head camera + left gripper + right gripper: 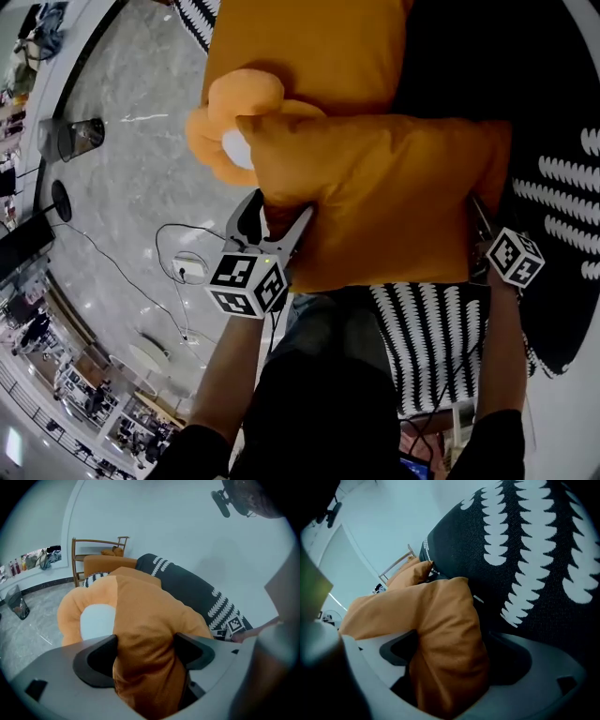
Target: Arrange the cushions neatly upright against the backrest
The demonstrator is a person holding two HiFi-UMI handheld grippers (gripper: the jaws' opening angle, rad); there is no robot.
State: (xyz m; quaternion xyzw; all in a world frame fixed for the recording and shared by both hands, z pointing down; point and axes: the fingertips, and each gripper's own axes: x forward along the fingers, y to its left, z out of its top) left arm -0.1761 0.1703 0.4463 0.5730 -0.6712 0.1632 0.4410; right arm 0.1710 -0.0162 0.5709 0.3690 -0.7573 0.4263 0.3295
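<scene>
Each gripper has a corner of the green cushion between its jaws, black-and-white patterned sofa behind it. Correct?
Not green: the head view shows an orange cushion. The left gripper and right gripper each have a corner between the jaws, patterned sofa behind.

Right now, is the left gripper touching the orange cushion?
Touching. The left gripper view shows the orange cushion bunched between the jaws of the left gripper, fabric against both pads.

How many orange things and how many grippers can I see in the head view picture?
Plain orange cushions: 2, the front cushion and the back cushion
Orange plush with a white patch: 1
Grippers: 2, the left gripper and the right gripper
Total: 5
</scene>
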